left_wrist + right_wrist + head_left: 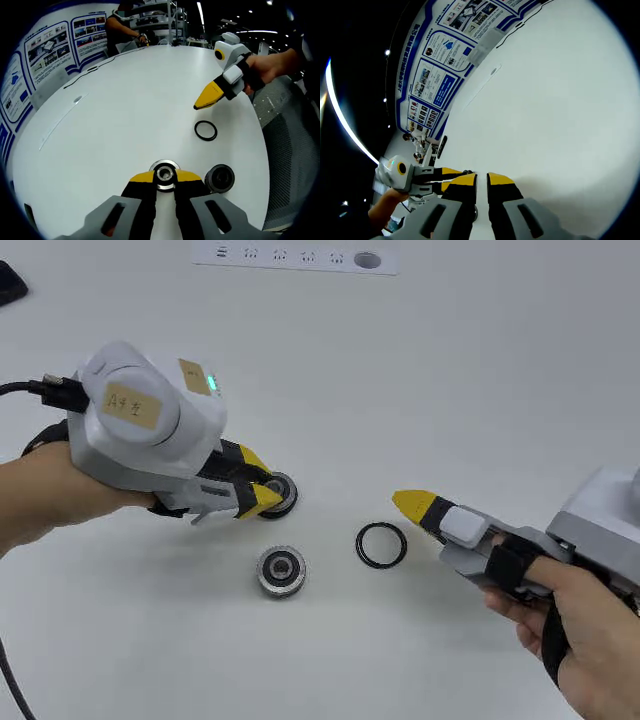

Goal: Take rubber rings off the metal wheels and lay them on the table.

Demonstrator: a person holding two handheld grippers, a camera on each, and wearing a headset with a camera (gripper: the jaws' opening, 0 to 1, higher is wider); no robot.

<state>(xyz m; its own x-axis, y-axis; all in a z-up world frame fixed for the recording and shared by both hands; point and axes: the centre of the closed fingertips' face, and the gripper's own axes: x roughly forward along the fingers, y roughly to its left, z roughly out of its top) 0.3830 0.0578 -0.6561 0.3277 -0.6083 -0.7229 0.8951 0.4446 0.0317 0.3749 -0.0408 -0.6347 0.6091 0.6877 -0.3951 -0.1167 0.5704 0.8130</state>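
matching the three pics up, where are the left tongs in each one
Head view: left tongs at centre-left, shut on a wheel.
Left gripper view: bottom centre, rising from the lower edge, gripping that wheel.
Right gripper view: lower left, coming in beside the right tongs.
Shared landmark: the white table, under everything in all three.

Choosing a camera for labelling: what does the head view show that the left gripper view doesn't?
Head view adds the left hand and the black cable behind the left gripper. Left gripper view adds wall posters and a distant person. Both share the rubber ring, the loose wheel, the right gripper and the clamped wheel.
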